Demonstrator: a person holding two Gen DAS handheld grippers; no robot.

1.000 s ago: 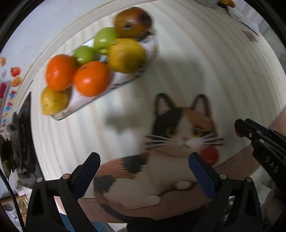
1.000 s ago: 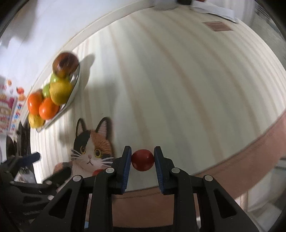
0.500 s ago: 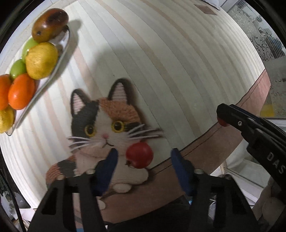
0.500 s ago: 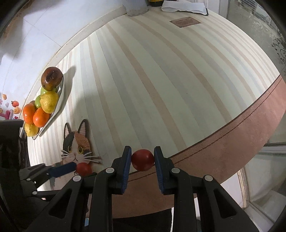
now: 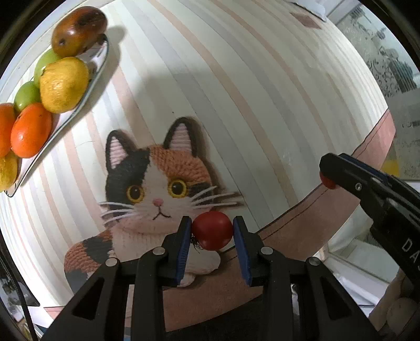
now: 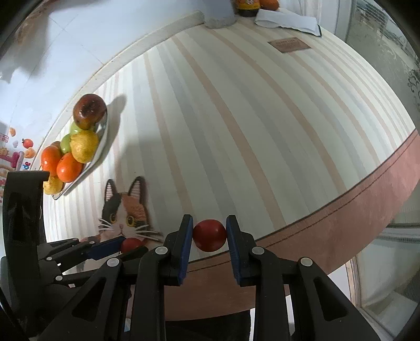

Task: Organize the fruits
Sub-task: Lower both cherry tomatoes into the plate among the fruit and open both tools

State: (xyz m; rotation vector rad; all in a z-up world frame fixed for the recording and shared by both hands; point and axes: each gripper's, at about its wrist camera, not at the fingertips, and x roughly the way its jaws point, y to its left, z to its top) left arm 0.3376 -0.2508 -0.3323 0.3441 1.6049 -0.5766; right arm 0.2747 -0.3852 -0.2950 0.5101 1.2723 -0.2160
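My left gripper point(image 5: 212, 233) is shut on a red tomato point(image 5: 212, 230) over the cat-shaped mat point(image 5: 157, 199), near the table's front edge. My right gripper point(image 6: 209, 236) is shut on a second red tomato point(image 6: 210, 235), held above the striped tablecloth to the right of the mat. The right gripper also shows at the right of the left wrist view point(image 5: 325, 175). A white plate point(image 5: 97, 63) at the far left holds oranges point(image 5: 30, 129), yellow fruits point(image 5: 63, 84), green fruits point(image 5: 26, 95) and a brown fruit point(image 5: 78, 26).
The striped tablecloth point(image 6: 249, 118) has a pink-brown border point(image 6: 367, 196) at the front edge. A brown card point(image 6: 288, 44), a white cloth point(image 6: 286, 21) and a grey base point(image 6: 218, 18) stand at the far side. A wall runs behind the plate.
My left gripper swung away from the plate toward the tomato on the cat mat and closed on it. My right gripper kept hold of its tomato and rose over the table.
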